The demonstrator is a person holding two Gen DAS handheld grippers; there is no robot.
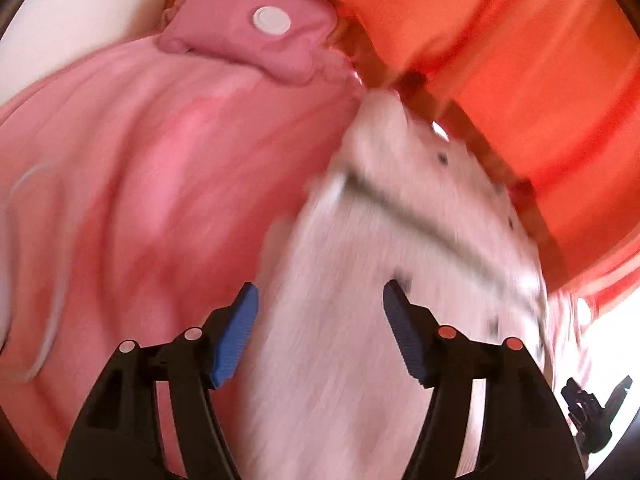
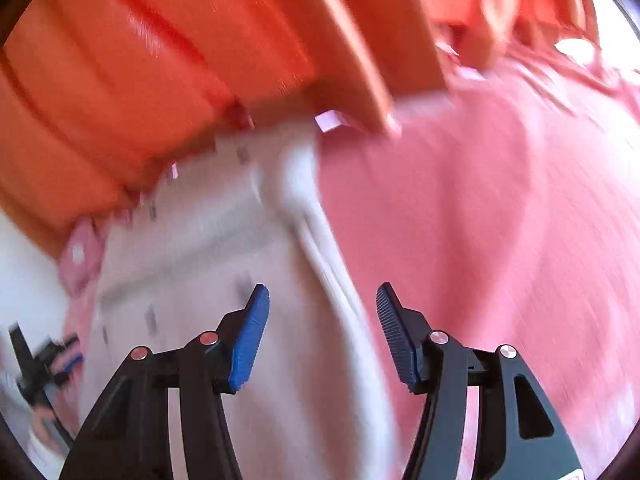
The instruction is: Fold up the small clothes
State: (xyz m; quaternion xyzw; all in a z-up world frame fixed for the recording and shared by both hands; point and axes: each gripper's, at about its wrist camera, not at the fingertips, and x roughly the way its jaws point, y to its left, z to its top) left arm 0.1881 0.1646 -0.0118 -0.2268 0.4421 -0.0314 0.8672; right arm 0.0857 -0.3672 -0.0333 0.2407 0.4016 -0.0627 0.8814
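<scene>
Your left gripper (image 1: 320,300) and right gripper (image 2: 322,300) both gape, holding nothing. White garment (image 1: 360,320) lies dead ahead on pink cloth (image 1: 140,180), long axis near-to-far; neither clearly nearer.

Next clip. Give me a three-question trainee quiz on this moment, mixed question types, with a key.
1. True or false: the left gripper is shut on cloth.
2. The white round snap sits on: A) the orange cloth, B) the darker pink tab, C) the white dotted cloth.
3. Fill in: in the right wrist view, the cloth to the right of the right gripper is ____.

Key: 1 false, both grippers are open; 2 B; 3 pink.
</scene>
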